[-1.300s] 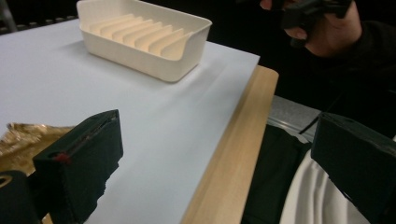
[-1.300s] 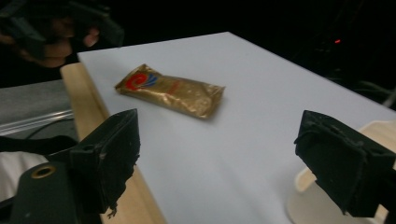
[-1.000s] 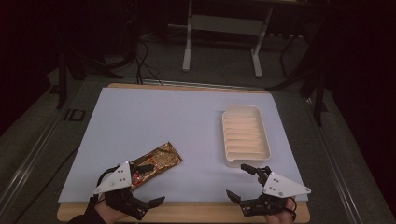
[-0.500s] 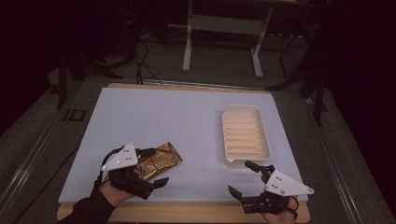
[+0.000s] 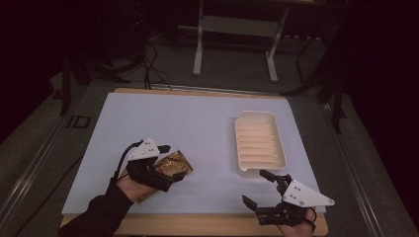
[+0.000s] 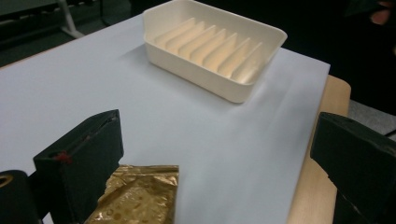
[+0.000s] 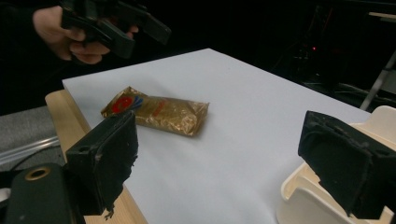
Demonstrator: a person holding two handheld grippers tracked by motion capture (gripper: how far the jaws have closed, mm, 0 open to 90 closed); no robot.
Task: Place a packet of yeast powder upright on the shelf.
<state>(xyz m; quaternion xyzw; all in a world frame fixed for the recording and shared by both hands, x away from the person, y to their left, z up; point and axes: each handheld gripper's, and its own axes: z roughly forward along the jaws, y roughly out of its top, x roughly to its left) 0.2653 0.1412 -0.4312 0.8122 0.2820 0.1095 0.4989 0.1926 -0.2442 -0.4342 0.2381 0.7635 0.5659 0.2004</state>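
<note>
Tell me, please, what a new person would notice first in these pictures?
A shiny gold packet lies on the pale sheet's near left part, with the open left gripper just above it. A cream ridged tray sits toward the right side, and the right gripper hovers open near the front edge.

A dim lab or recording room. A wooden table covered with a pale sheet stands on grey carpet. Behind it, cables trail across the floor beside the metal legs of a stand, with dark equipment all around.
</note>
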